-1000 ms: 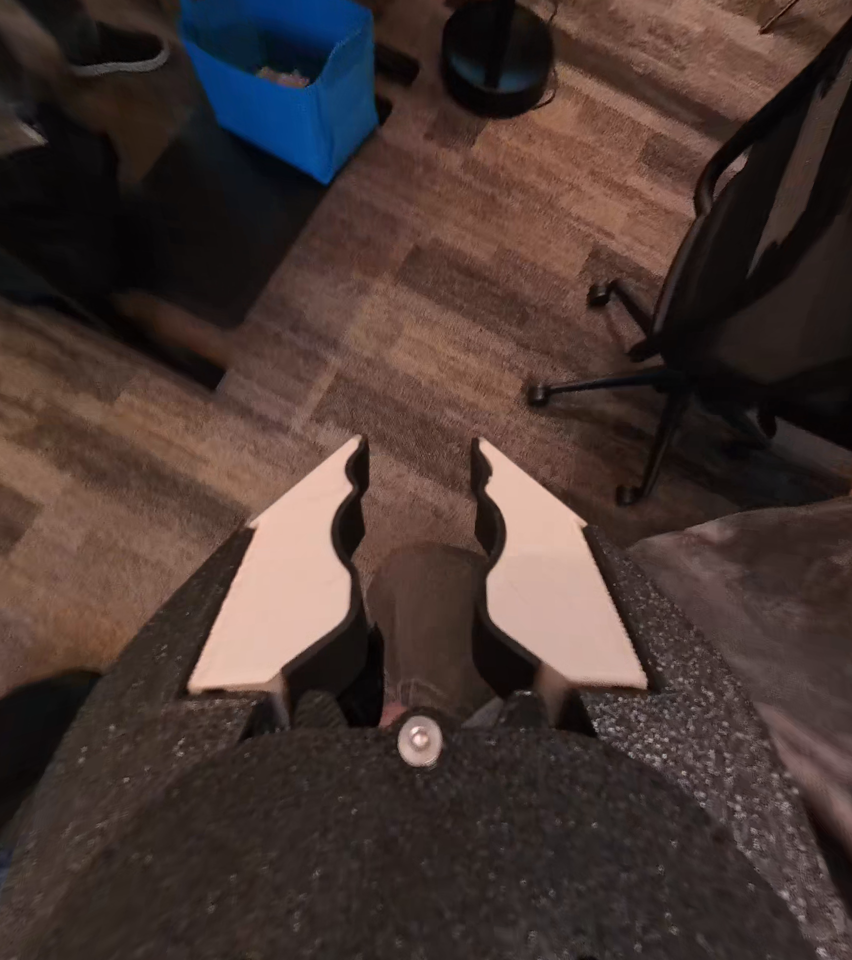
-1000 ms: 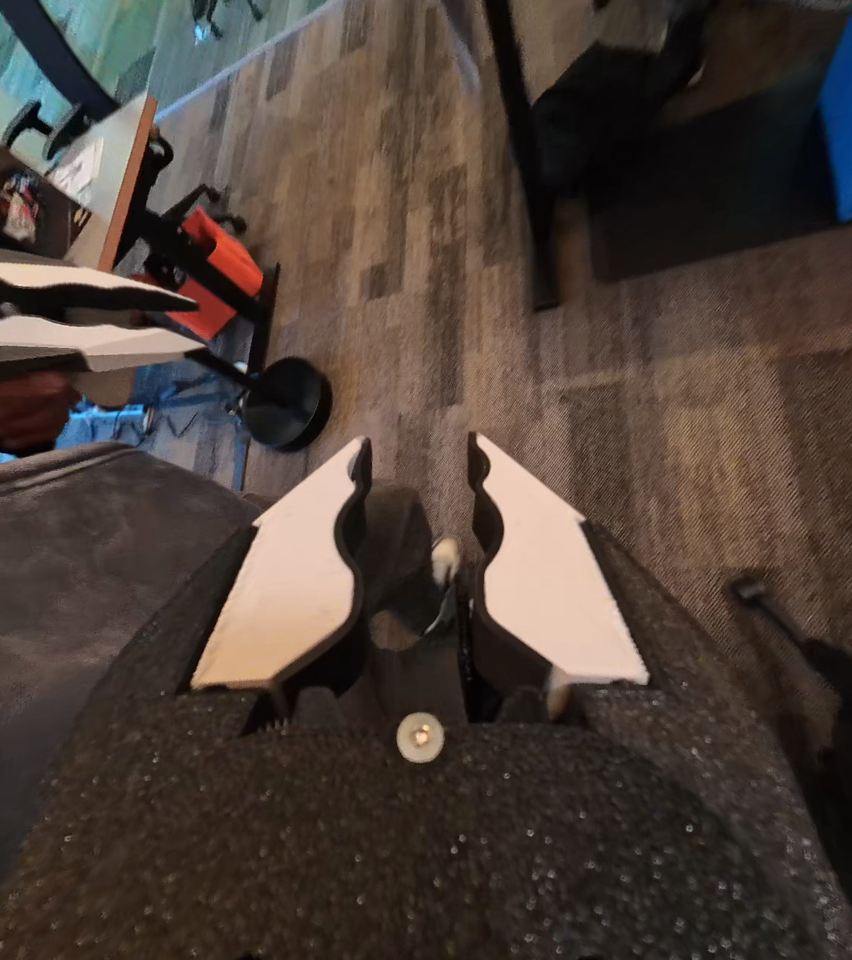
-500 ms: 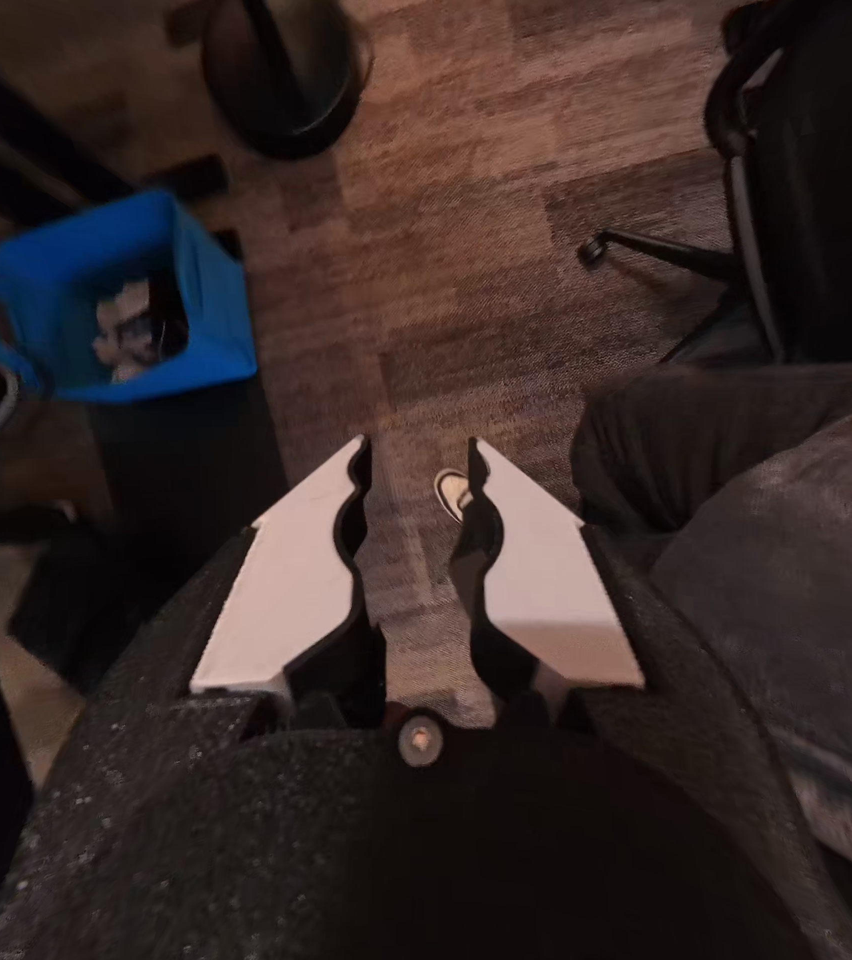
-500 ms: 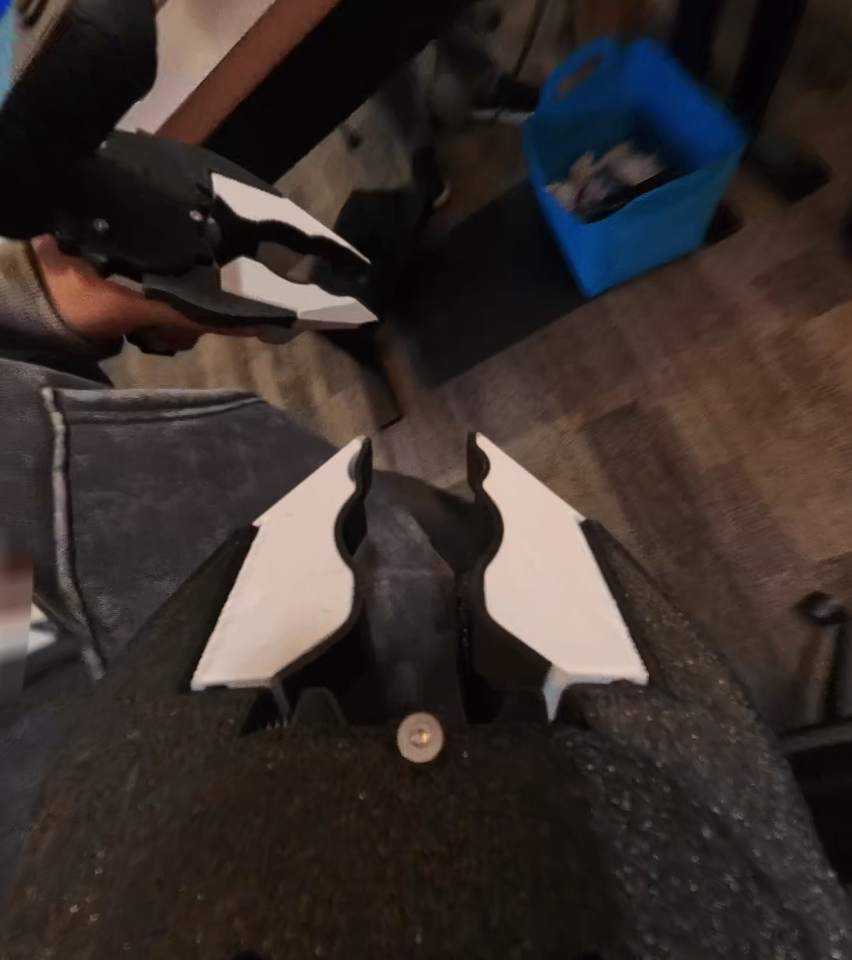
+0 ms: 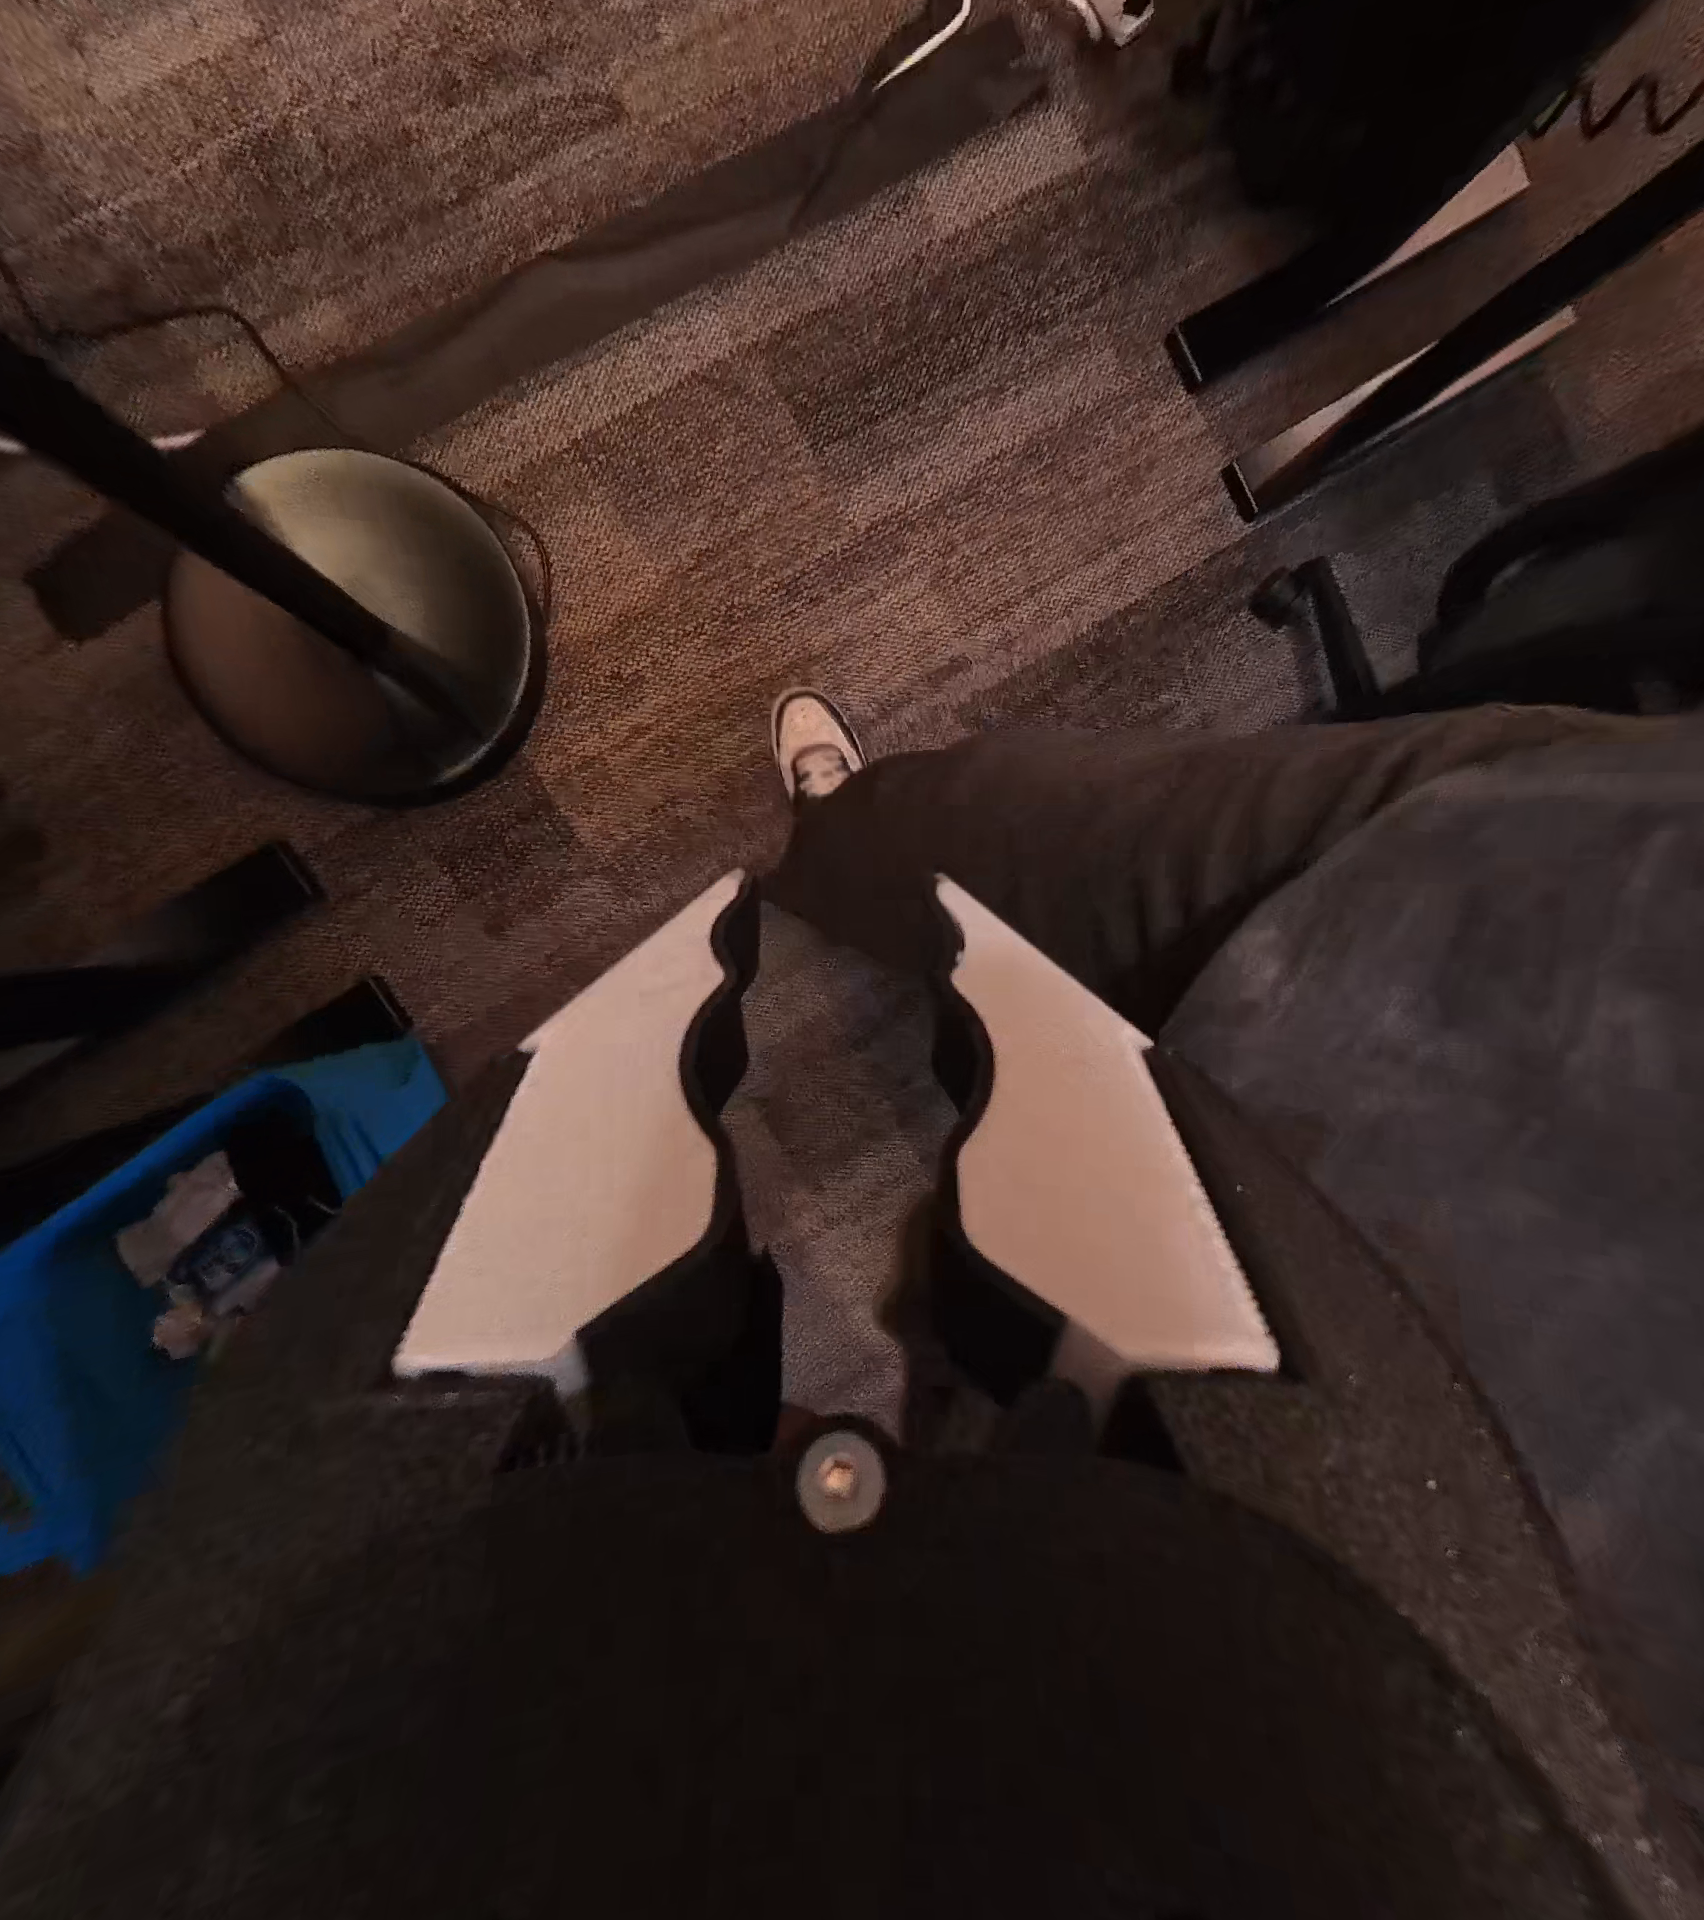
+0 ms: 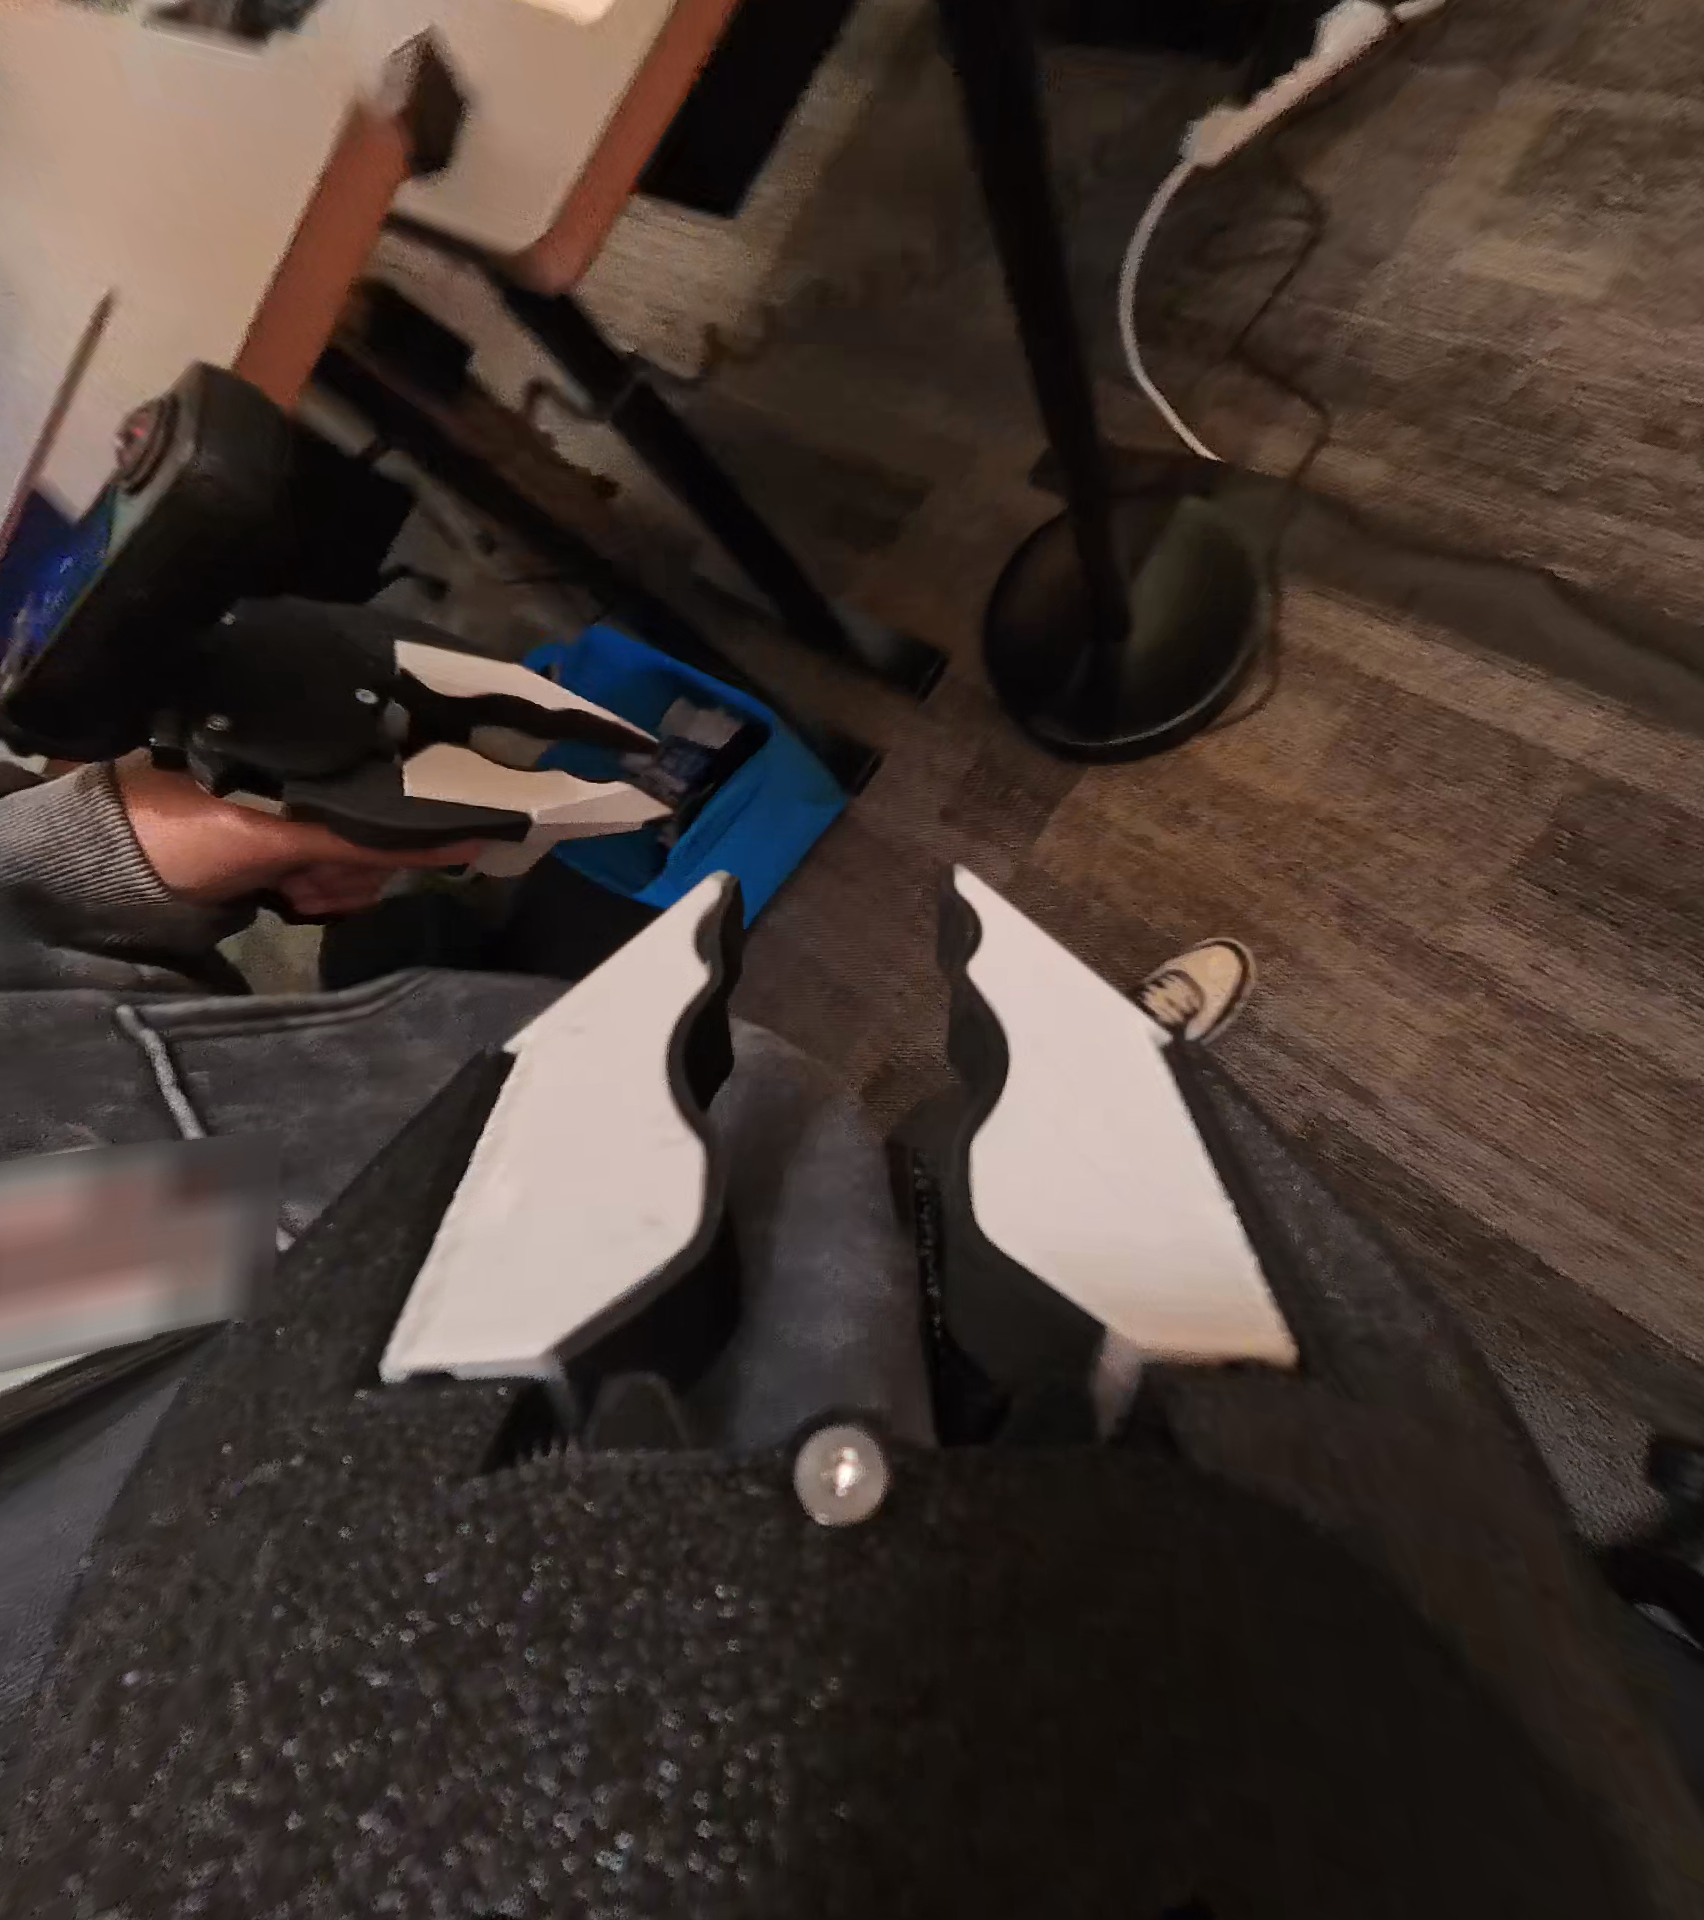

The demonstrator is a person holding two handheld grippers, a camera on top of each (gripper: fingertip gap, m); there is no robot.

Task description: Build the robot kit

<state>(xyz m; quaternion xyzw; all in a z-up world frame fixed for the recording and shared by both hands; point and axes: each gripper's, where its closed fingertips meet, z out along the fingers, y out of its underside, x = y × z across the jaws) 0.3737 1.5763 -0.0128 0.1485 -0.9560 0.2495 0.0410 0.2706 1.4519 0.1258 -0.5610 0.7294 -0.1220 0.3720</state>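
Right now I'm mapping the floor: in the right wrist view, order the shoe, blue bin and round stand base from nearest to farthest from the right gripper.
1. Shoe, just right of the right gripper.
2. Blue bin, ahead-left.
3. Round stand base, ahead-right.

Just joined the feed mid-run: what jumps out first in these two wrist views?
The blue bin holding scraps stands out on the brown carpet, below the desk edge, with the left gripper held in a hand above it, jaws apart and empty. Next is the round black stand base with its pole, left of a pale sneaker. The right gripper hangs open and empty over the person's grey clothing.
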